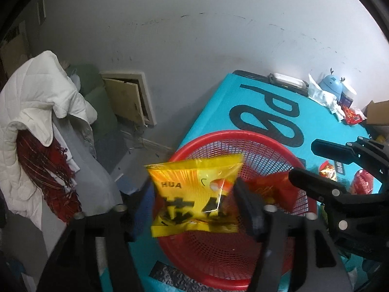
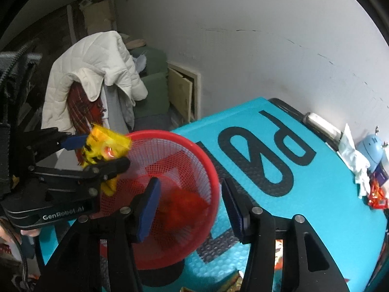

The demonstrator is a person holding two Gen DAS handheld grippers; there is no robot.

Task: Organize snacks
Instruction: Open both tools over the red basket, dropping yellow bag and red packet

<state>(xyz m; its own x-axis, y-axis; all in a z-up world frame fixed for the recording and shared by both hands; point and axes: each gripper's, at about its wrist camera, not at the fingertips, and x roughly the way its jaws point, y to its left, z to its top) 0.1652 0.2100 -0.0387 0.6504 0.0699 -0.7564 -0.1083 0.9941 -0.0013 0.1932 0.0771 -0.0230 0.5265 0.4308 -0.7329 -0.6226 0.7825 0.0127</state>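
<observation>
Teal table mat (image 1: pixel 218 102) with big black letters takes up most of both views, running back to the white wall (image 1: pixel 194 36). Left of it, a chair piled with a white quilted jacket (image 1: pixel 36 97) and a red plaid cloth (image 1: pixel 48 170) under it.

On the mat's near corner sits the red mesh basket (image 1: pixel 243 136), round, rim up. Inside it lies a red snack bag (image 2: pixel 184 206), blurry in my right view, resting on the basket floor.

My left gripper (image 1: pixel 194 194) is clamped on the yellow snack bag (image 1: pixel 197 194); both fingers press its sides, jaws only as wide as the bag. The bag is off the mat, held in the air over the basket's near-left rim, upright with the black print facing my camera. In the right view the same bag (image 2: pixel 104 148) shows pinched between the left gripper's fingers, at the basket's left edge.

My right gripper (image 2: pixel 189 206) is wide open, holding nothing, blue pads (image 2: pixel 148 209) apart, hanging over the basket with the red bag showing in the gap below. In the left view it sits to the right of the basket, jaws spread.

More small snack packs (image 1: pixel 328 172) lie on the mat right of the basket. Far corner by the wall: a blue round toy (image 1: pixel 331 86), crumpled white tissue (image 1: pixel 321 95), a white box (image 1: pixel 287 80), small red wrappers (image 1: pixel 352 118), a cardboard box (image 1: pixel 376 112).
</observation>
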